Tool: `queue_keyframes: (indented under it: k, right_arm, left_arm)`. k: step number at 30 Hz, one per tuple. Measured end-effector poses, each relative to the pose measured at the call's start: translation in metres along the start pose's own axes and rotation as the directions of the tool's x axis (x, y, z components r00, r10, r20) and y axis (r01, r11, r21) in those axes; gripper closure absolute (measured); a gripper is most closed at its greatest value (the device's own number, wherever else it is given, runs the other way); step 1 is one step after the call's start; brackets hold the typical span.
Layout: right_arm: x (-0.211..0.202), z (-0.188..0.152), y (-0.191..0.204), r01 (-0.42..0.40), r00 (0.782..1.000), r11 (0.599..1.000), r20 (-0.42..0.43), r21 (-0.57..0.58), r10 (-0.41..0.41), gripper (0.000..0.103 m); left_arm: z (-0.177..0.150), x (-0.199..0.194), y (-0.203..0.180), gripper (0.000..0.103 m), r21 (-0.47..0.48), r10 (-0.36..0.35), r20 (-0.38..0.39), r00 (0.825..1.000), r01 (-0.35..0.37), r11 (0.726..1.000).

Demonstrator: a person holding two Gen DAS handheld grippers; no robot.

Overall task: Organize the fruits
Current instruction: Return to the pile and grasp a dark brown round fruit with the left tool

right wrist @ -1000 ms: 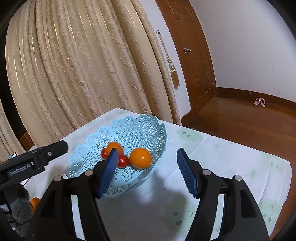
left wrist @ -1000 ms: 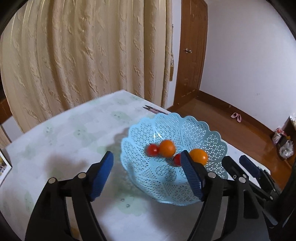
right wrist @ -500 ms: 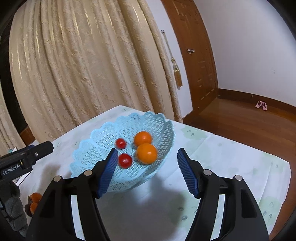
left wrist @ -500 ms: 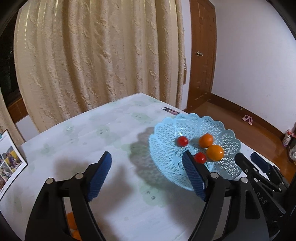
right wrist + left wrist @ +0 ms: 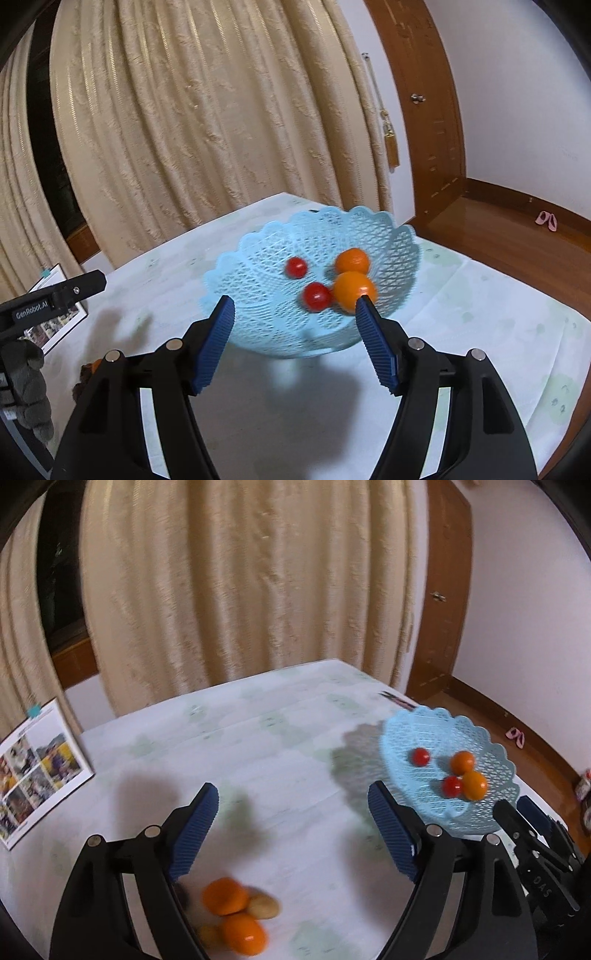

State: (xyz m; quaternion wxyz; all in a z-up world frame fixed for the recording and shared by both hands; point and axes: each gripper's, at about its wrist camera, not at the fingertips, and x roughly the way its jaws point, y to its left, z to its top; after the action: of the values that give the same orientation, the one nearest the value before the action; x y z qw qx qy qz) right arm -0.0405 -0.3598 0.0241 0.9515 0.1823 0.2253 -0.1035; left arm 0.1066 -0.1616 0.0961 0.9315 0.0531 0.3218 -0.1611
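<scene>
We hold the left gripper (image 5: 291, 830) wide, nothing in it, with loose oranges (image 5: 224, 896) and small brownish fruits (image 5: 263, 907) on the table (image 5: 258, 760) just below its left finger. Our right gripper (image 5: 295, 328) is wide and empty too. Just ahead of it sits the blue basket (image 5: 258, 258) with two oranges (image 5: 354, 290) and two red tomatoes (image 5: 316, 296).

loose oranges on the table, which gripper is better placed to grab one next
Left. The left gripper is open with the loose oranges just below its jaws. The right gripper, also open, faces the blue basket, away from them.
</scene>
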Motion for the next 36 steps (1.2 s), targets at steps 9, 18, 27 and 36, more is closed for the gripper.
queue_keyframes:
  k: [9, 18, 27, 36]
  right_arm:
    - [0.001, -0.008, 0.039, -0.064, 0.997, 0.995, -0.037, -0.072, 0.061, 0.027]
    - [0.01, -0.02, 0.066, -0.139, 0.985, 0.985, -0.117, -0.105, 0.127, 0.027]
    - [0.015, -0.03, 0.085, -0.189, 0.972, 0.97, -0.172, -0.154, 0.161, 0.027]
    - [0.02, -0.035, 0.094, -0.222, 0.959, 0.96, -0.217, -0.169, 0.184, 0.027]
  left_arm:
    - [-0.019, -0.009, 0.078, 0.02, -0.116, 0.092, -0.047, 0.995, -0.097, 0.989]
    - [-0.044, -0.003, 0.116, 0.02, -0.164, 0.113, -0.126, 0.986, -0.133, 0.977]
    - [-0.071, 0.023, 0.13, 0.02, -0.204, 0.081, -0.245, 0.966, -0.133, 0.97]
    - [-0.088, 0.042, 0.126, 0.046, -0.219, 0.021, -0.326, 0.945, -0.097, 0.971]
